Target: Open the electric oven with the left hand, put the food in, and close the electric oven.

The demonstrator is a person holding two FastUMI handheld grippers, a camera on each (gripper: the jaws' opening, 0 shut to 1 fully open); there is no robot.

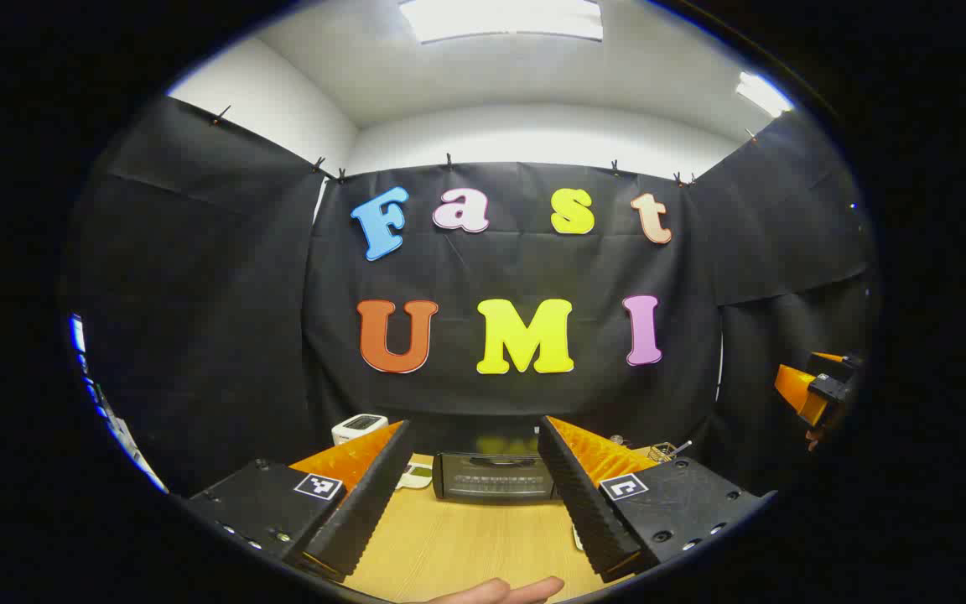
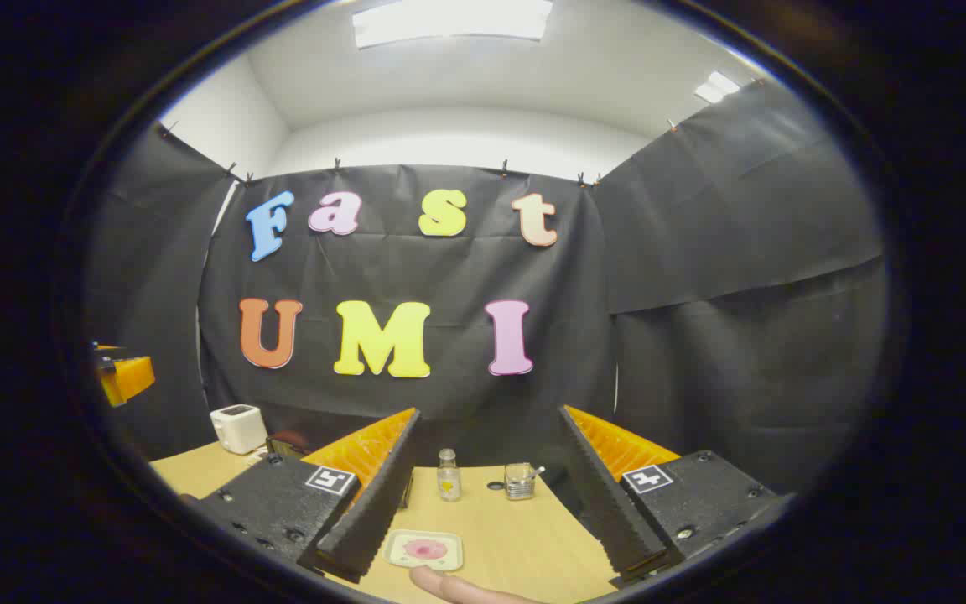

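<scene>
Standing at the far edge of the light wooden tabletop, the small black electric oven with a glass door faces the left gripper view, its door shut, framed between the two spread fingers of the left gripper. That gripper is wide open, holds nothing, and is well short of the oven. A fingertip of a hand shows at the bottom edge of that view.

In the right gripper view, the small square pale plate with a pink piece of food on it lies on the table near the right gripper's left finger. The right gripper is also spread wide and empty, above the table. Farther back stand a small clear glass bottle and a small clear jar, near each other. A white toaster-like appliance sits at the table's far left by the black cloth wall.
</scene>
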